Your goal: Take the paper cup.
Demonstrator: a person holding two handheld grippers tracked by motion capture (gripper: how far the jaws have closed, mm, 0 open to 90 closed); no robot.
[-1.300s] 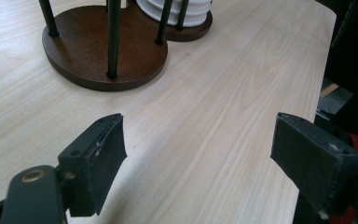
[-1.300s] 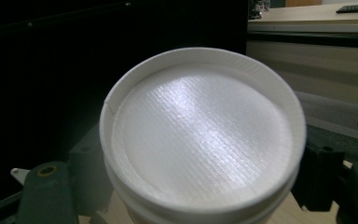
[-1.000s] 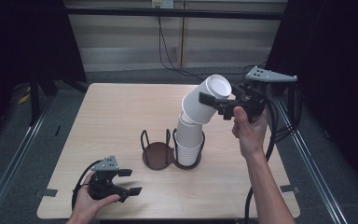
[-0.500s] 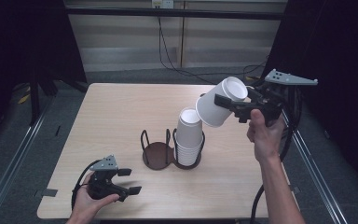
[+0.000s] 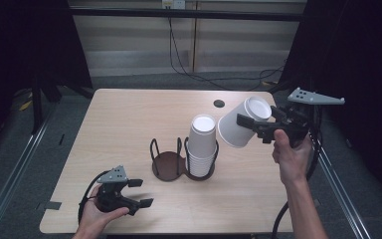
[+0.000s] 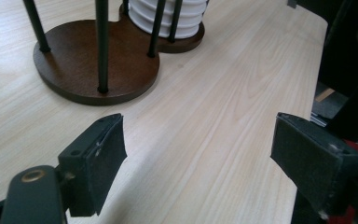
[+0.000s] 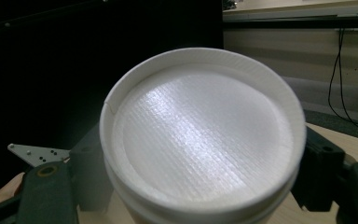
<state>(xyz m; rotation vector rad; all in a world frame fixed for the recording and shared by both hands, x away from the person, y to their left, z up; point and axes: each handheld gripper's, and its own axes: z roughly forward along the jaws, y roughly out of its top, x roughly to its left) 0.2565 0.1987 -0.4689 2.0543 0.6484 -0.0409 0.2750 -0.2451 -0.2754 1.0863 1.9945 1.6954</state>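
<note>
Pale wood table (image 5: 129, 119). My right gripper (image 5: 258, 127) clamps a paper cup (image 5: 241, 124) mid-wall: light, crushable, so grip gently; left gripper (image 5: 132, 193) wide, empty

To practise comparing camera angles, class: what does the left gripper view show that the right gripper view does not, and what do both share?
Left gripper view: open black jaws over the wooden table, the brown cup holder and its stack of white cups. Right gripper view: the ribbed base of one white cup clamped by that hand-held gripper, against a dark background. Both show white cups and light wood.
</note>
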